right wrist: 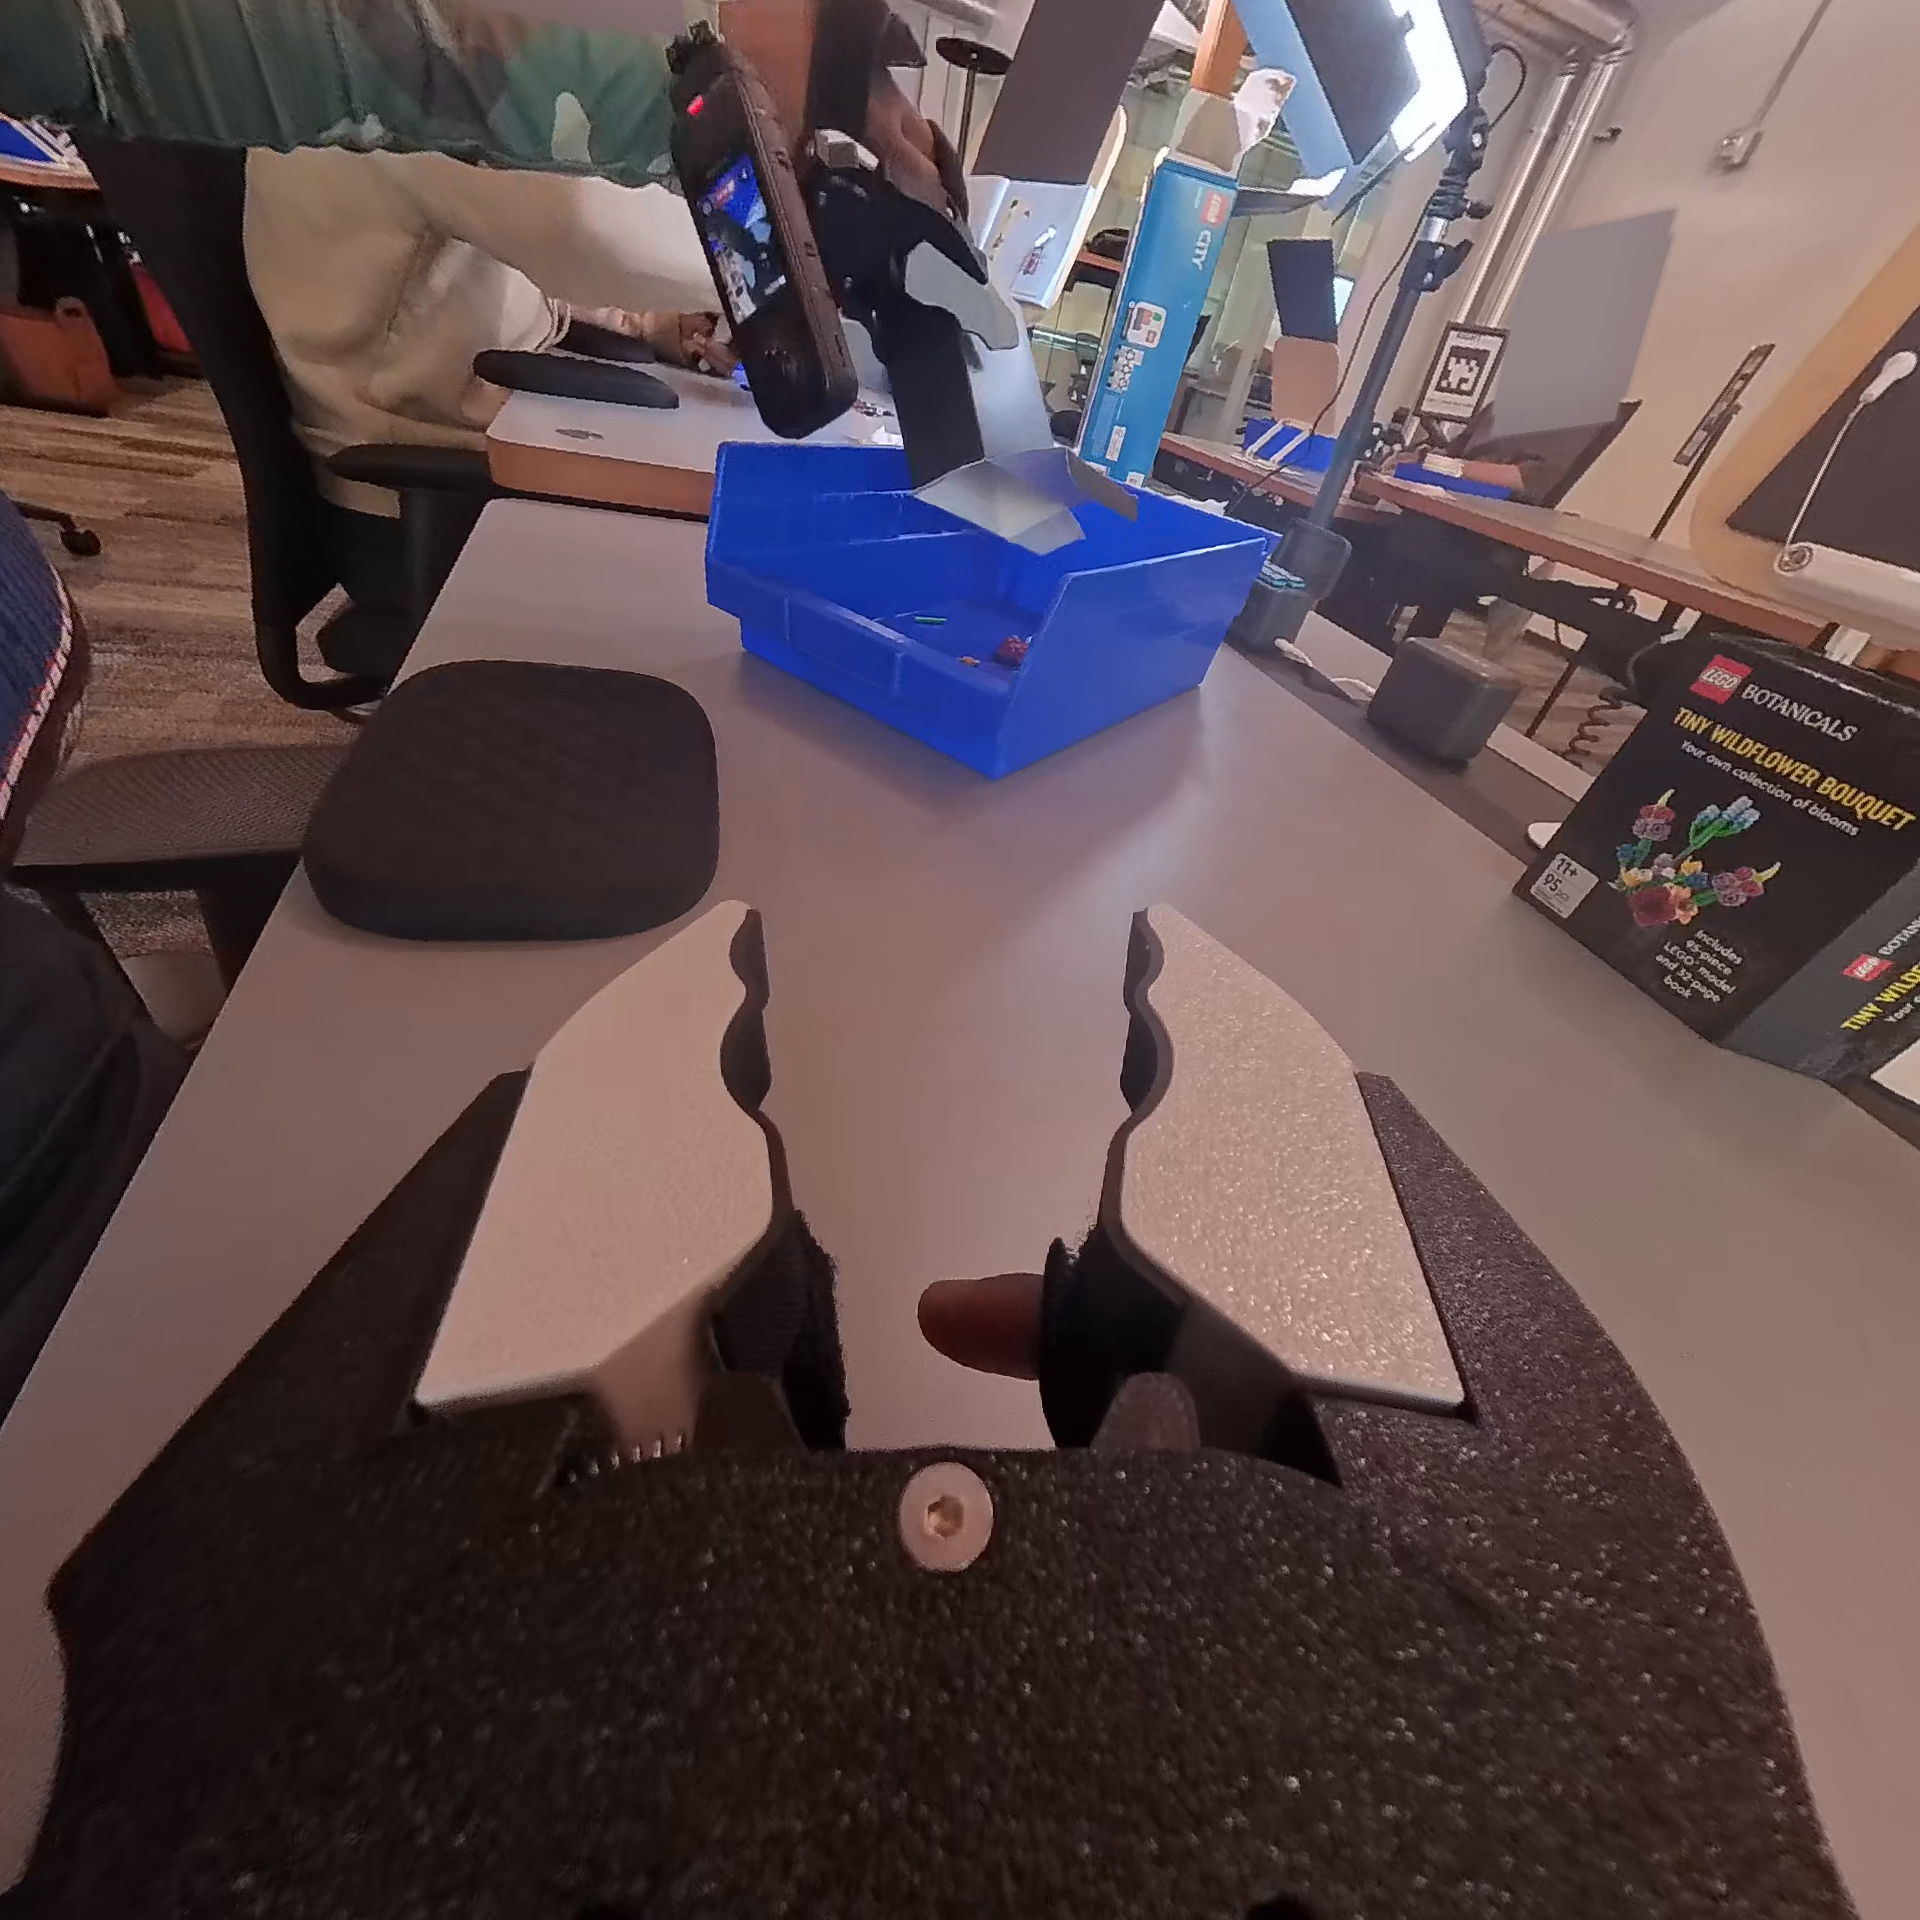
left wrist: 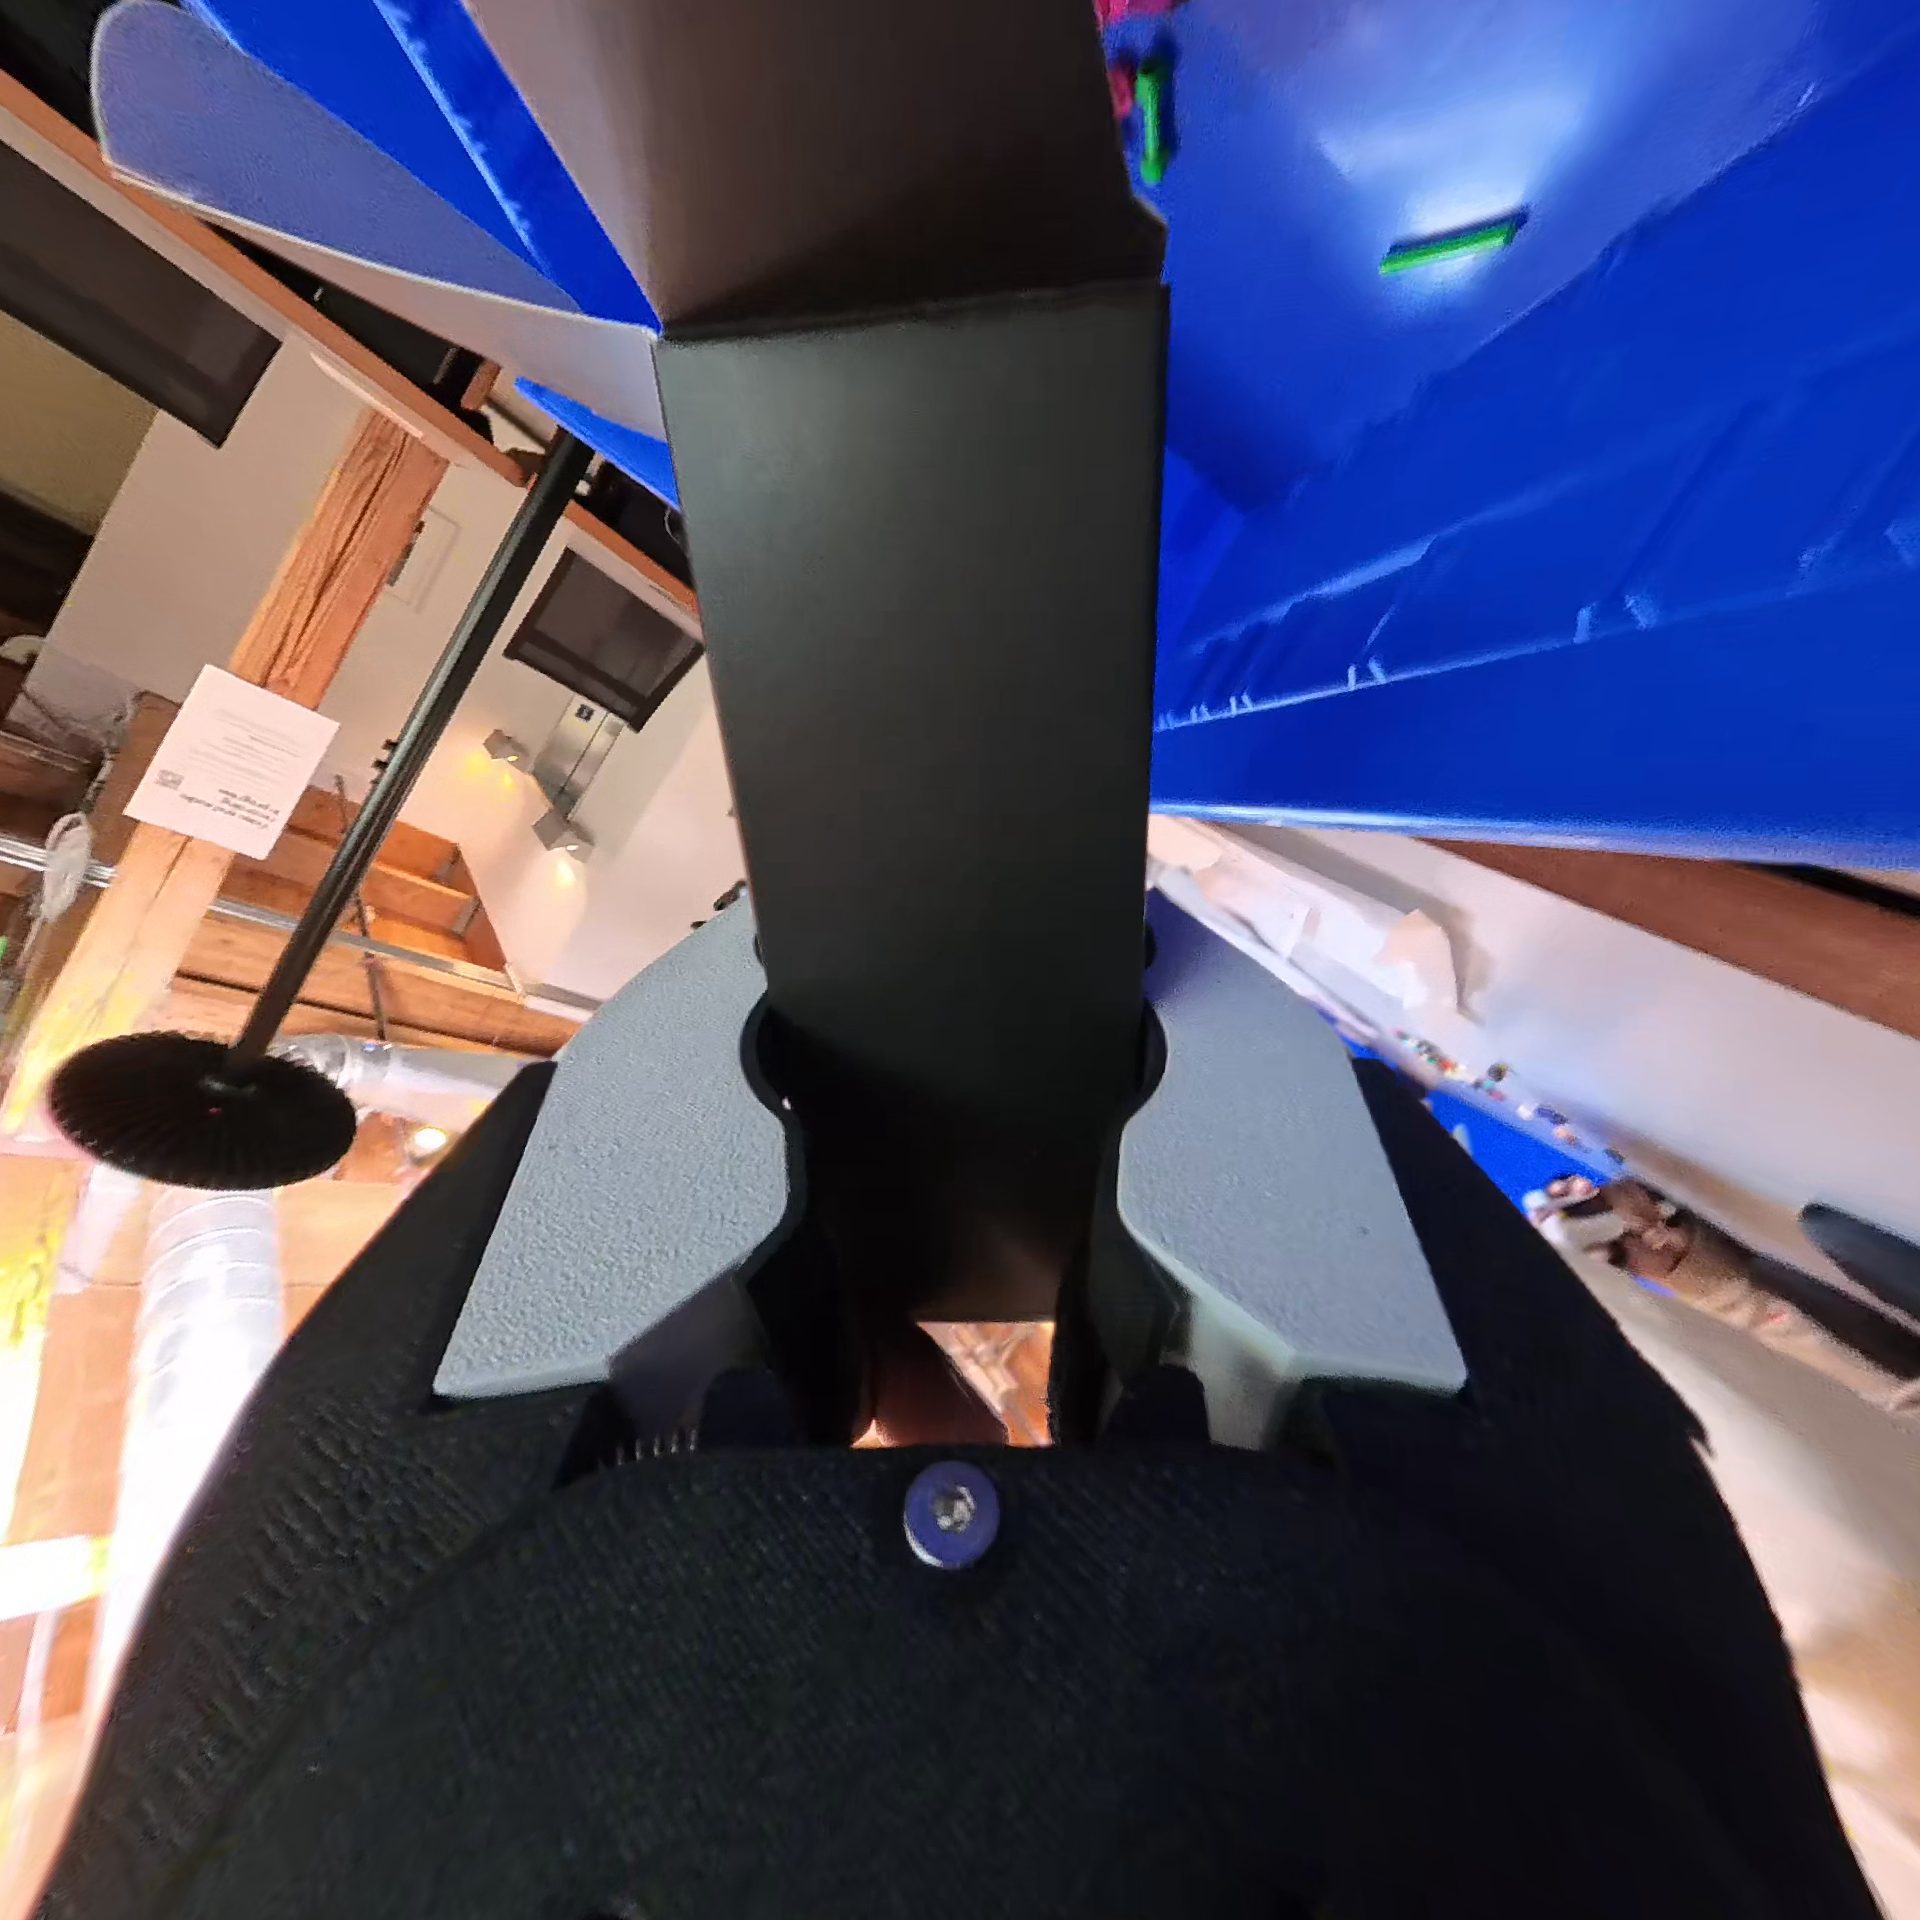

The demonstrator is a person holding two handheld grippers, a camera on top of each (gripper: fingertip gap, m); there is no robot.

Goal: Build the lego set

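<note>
While the small black cardboard box (left wrist: 914, 665) hangs tipped, open end down, over the blue plastic bin (right wrist: 1049, 665), the left gripper (left wrist: 951, 987) clamps it; the right gripper (right wrist: 943, 966) waits spread above the grey table (right wrist: 935, 883).

Printed writing on black set box (right wrist: 1756, 862), tall blue box (right wrist: 1153, 322).

Grey counter (right wrist: 935, 987) in open office. Black chair armrest pad (right wrist: 514, 800) at its left edge, patterned carpet floor (right wrist: 156, 436) beyond. Light stand (right wrist: 1392, 312) with bright panel lamp (right wrist: 1382, 73) behind; wooden post (left wrist: 343, 561), white walls (left wrist: 208, 488).
</note>
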